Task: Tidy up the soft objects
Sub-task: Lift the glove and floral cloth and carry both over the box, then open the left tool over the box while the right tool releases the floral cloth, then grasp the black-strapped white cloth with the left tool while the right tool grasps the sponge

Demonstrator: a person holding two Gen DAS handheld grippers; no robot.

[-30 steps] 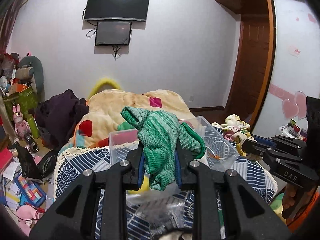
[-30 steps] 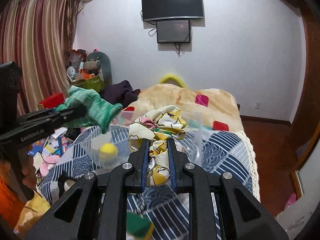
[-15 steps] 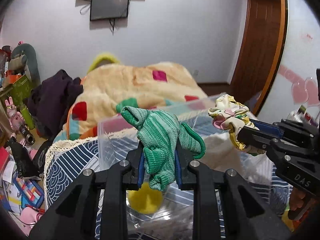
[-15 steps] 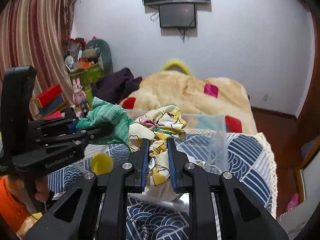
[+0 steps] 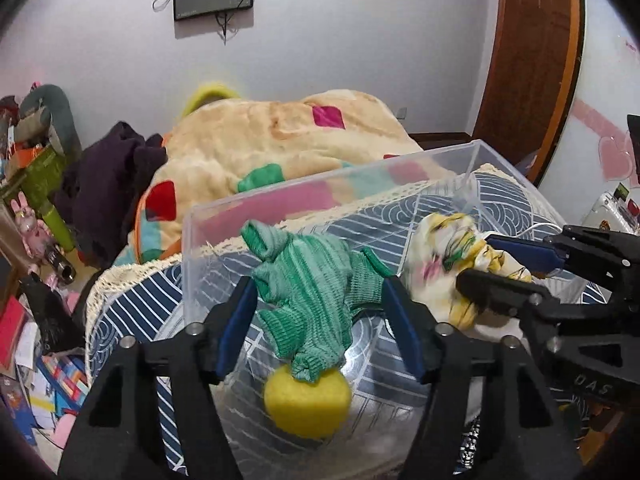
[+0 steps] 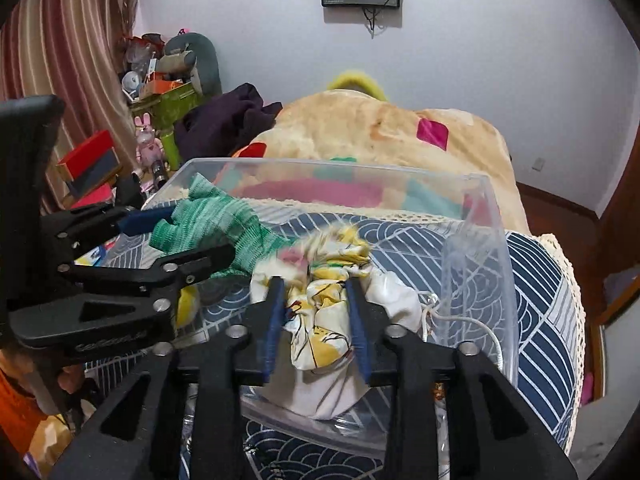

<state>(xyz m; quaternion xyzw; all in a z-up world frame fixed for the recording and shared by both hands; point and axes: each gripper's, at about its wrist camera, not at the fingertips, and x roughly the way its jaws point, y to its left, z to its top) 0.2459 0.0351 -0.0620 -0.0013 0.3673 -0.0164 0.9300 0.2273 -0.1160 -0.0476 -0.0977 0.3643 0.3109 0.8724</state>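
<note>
Both hand-held grippers stand over the clear bin [image 5: 192, 240]. Left hand-held gripper [image 5: 316, 312]: jaws just opened, apart; green knit cloth [image 5: 312, 296] dropping onto yellow ball [image 5: 308, 404]. Right hand-held gripper [image 6: 318, 320]: jaws just opened, apart; floral cloth [image 6: 320, 292] loose between them. Risk: fabric snags a pad and lifts out on withdrawal.

Both grippers now hang over the clear plastic box [image 5: 472, 148], no longer raised in front of it. The left gripper [image 5: 316, 304] has just been opening its jaws, and the green knitted cloth [image 5: 316, 292] sags between the parted pads onto the yellow ball [image 5: 308, 404]. The right gripper [image 6: 316, 312] has just been opening too; the yellow-patterned cloth [image 6: 320, 320] slumps between its pads, blurred.
</note>
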